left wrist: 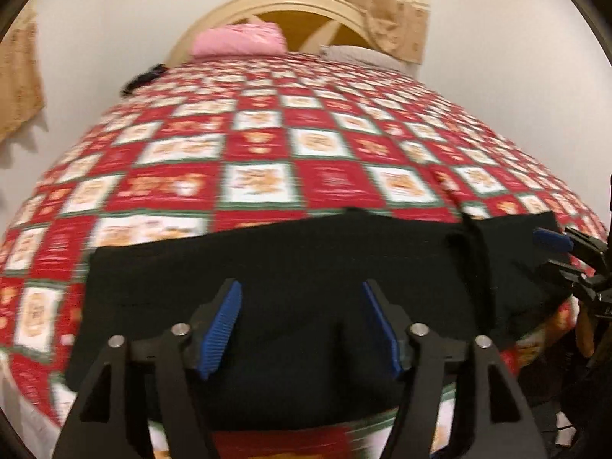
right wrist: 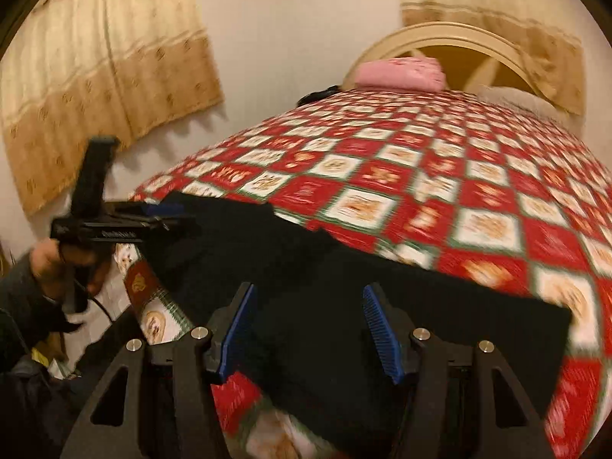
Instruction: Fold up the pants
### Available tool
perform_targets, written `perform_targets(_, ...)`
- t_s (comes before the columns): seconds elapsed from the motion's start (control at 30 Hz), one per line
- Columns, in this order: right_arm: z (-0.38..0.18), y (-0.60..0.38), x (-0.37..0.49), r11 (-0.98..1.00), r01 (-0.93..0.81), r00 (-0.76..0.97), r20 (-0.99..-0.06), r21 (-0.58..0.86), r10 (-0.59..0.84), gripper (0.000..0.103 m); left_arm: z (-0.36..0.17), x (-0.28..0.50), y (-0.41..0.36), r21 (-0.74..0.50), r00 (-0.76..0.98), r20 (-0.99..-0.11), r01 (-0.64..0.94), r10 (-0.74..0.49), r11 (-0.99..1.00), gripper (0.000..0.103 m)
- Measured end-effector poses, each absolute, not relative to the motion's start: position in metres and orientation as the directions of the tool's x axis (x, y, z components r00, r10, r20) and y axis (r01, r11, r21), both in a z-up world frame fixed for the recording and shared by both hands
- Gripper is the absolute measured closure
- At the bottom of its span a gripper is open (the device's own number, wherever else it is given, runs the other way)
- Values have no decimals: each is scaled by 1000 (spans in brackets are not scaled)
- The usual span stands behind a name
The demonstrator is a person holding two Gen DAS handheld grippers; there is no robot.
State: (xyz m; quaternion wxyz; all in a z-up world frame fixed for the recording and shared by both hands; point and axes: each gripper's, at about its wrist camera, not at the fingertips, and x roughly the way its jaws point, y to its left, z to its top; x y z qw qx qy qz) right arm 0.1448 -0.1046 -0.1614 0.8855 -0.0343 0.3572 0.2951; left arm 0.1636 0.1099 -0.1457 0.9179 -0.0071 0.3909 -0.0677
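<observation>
Pants point(left wrist: 306, 267) lay folded at the near edge of the bed point(left wrist: 267, 145). Left gripper point(left wrist: 302, 329) and right gripper point(right wrist: 308, 332) gaped empty above them. Only the right view showed a hand point(right wrist: 49, 264).

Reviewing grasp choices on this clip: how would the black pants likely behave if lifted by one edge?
The black pants lie flat and drape over the edge of the bed, so they probably sag limply. The soft cloth likely won't slip from the ribbed pads. A folded layer could fall open.
</observation>
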Motion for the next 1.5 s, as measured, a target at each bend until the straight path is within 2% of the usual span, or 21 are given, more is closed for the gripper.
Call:
perform_targets(0.07,-167,-89,150,803,-571,542,-656,171,525,43,-147,163,125,-14,691,-720,65,-56,998,28)
perform_targets(0.27,-194,-48,149,764,-625,467,-706,162,532,43,-158,166,164,47,672,-739,-19,47,999,28)
perform_targets(0.37,-209,-33,141,764,-638,477,-729,97,491,43,-167,169,181,53,660,-747,-54,76,997,28)
perform_targets(0.5,-213,-23,135,755,-655,494,-740,29,457,34,-181,176,200,65,637,-762,-100,114,993,25)
perform_targets(0.57,-213,-20,134,754,-657,498,-745,11,445,32,-183,175,204,61,642,-759,-99,110,993,20)
perform_targets(0.63,-213,-18,132,753,-658,505,-746,-8,433,30,-186,176,209,67,651,-748,-117,127,991,7)
perform_targets(0.9,-211,-15,131,765,-644,510,-748,-5,424,28,-197,180,228,-86,659,-752,-113,10,990,6)
perform_targets(1.1,-207,-23,131,780,-623,504,-732,60,459,28,-199,181,230,-124,680,-733,-96,-26,988,6)
perform_targets(1.17,-206,-26,130,784,-616,507,-723,78,470,28,-198,180,229,-127,679,-733,-92,-31,988,10)
perform_targets(1.2,-206,-27,131,786,-612,505,-720,89,475,28,-195,178,230,-142,681,-731,-84,-47,986,17)
perform_targets(1.27,-205,-29,131,788,-608,507,-716,98,480,28,-192,175,232,-157,685,-726,-77,-63,985,25)
perform_targets(1.33,-206,-31,131,788,-606,507,-711,108,488,28,-191,173,242,-180,686,-724,-87,-72,980,41)
perform_targets(1.37,-207,-31,131,788,-606,508,-710,108,488,28,-191,172,246,-196,689,-720,-92,-80,976,44)
perform_targets(1.43,-208,-31,131,789,-605,510,-709,106,487,28,-192,172,254,-240,690,-715,-91,-113,966,45)
perform_targets(1.5,-209,-29,132,791,-604,514,-713,94,477,28,-193,173,250,-211,690,-719,-98,-87,972,42)
